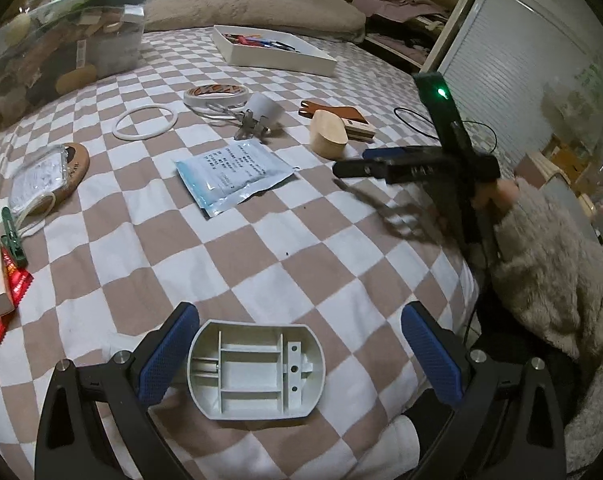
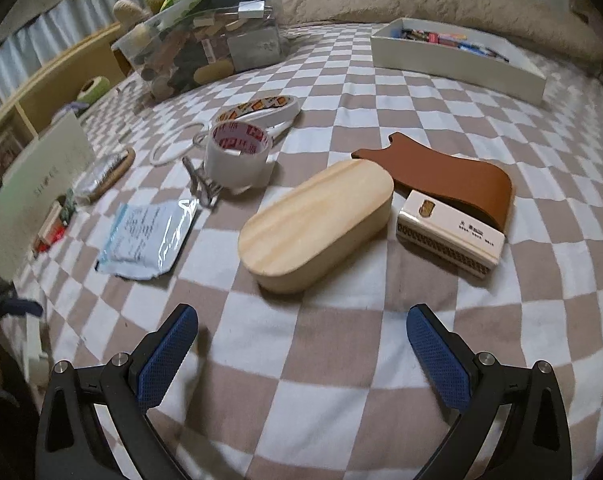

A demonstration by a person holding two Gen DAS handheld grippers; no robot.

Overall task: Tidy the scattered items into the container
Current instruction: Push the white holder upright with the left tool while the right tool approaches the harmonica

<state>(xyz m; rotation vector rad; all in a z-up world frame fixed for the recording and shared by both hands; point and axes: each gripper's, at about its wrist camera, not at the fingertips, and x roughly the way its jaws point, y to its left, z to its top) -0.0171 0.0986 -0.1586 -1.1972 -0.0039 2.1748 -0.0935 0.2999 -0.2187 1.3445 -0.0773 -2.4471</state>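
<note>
The left gripper [image 1: 297, 356] holds its blue-padded fingers wide apart around a pale grey ribbed plastic housing [image 1: 256, 371] lying open-side-up on the checked bedcover [image 1: 261, 248], the left pad just beside it, the right well apart. The right gripper [image 2: 301, 352] hangs equally spread and empty before an oval pale wooden box [image 2: 316, 225]. The shallow white tray [image 1: 273, 53] sits far across the bed. An uneven close would likely skate the housing sideways, and its thin walls could slip from the pads.

A grey ribbed plastic part [image 1: 256, 369] lies open-side up near, far from the white tray [image 1: 275, 54] holding pens.
</note>
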